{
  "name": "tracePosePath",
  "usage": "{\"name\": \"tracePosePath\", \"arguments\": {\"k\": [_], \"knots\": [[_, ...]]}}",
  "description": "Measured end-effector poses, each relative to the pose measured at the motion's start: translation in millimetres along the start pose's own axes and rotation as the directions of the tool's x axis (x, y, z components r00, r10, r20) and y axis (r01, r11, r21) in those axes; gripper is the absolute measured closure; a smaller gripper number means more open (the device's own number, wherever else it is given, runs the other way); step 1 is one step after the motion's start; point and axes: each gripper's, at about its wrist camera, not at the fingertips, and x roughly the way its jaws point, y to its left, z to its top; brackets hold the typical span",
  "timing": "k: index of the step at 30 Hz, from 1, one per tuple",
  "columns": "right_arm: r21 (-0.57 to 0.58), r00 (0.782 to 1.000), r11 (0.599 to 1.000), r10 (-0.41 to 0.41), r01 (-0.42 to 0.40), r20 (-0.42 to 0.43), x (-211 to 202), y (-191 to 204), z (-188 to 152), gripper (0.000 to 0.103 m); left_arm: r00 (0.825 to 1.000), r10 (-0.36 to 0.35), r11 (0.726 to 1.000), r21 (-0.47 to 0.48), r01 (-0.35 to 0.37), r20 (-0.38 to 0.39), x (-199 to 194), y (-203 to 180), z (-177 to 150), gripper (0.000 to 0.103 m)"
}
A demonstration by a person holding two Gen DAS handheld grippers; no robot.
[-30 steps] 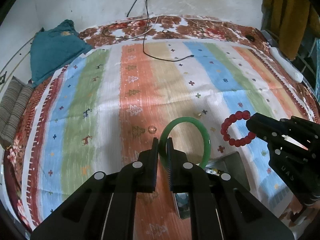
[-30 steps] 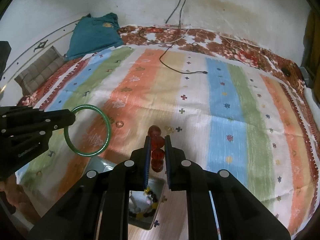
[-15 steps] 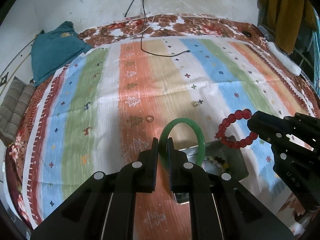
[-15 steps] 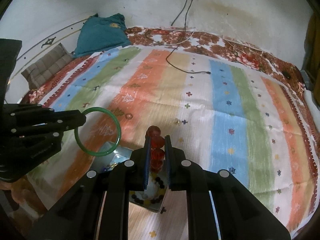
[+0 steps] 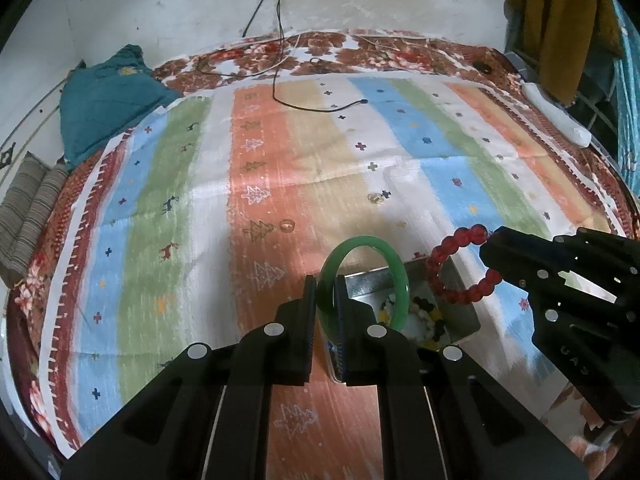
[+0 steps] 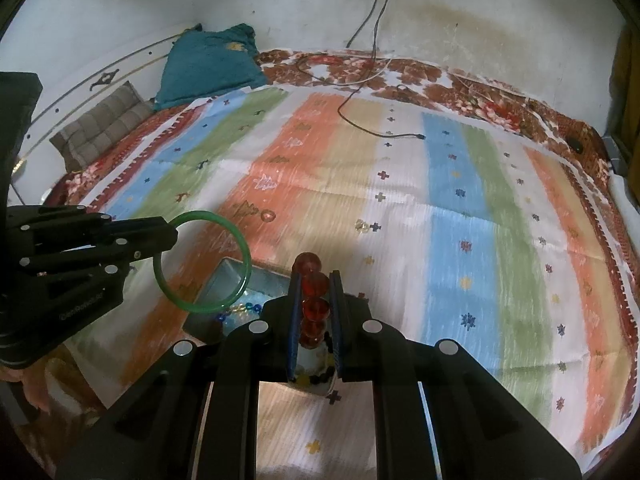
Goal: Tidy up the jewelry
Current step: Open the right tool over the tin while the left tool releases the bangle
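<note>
My left gripper [image 5: 325, 292] is shut on a green bangle [image 5: 394, 268] and holds it upright above a shiny metal tin [image 5: 460, 280]. The tin lies on the striped cloth and holds several beaded pieces. My right gripper [image 6: 315, 280] is shut on a red bead bracelet [image 6: 312, 284], held above the tin [image 6: 228, 276]. In the left wrist view the red bracelet [image 5: 448, 258] hangs over the tin's right rim. In the right wrist view the green bangle [image 6: 240, 240] hangs over the tin's left end, held by the left gripper [image 6: 172, 236].
A small ring [image 5: 287, 225] and a small pale trinket [image 5: 375, 197] lie on the cloth beyond the tin. A black cable [image 5: 304, 107] runs across the far cloth. A teal cushion [image 5: 108, 100] and a striped pillow [image 5: 28, 208] lie at the far left.
Both grippers have drawn back towards the near edge with their pieces still held. More of the tin and its contents shows under them now.
</note>
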Motion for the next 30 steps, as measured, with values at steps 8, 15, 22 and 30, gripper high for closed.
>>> {"name": "tracePosePath", "arguments": {"k": [8, 15, 22, 30], "knots": [[0.001, 1.000, 1.000, 0.018, -0.018, -0.022, 1, 3, -4, 0.089, 1.000, -0.013, 1.000, 0.008, 0.013, -0.019, 1, -4, -5, 0.094], [0.041, 1.000, 0.999, -0.005, 0.006, -0.023, 3, -4, -4, 0.069, 0.999, 0.012, 1.000, -0.012, -0.013, -0.046, 6, -1, -5, 0.086], [0.061, 0.999, 0.998, -0.015, 0.018, -0.050, 9, -10, -1, 0.069, 0.999, 0.011, 0.996, -0.085, -0.014, -0.042, 5, 17, 0, 0.076], [0.069, 0.996, 0.997, -0.022, 0.029, -0.092, 26, -16, 9, 0.063, 0.996, 0.040, 0.994, -0.097, -0.048, -0.075, 21, 23, 9, 0.066]]}}
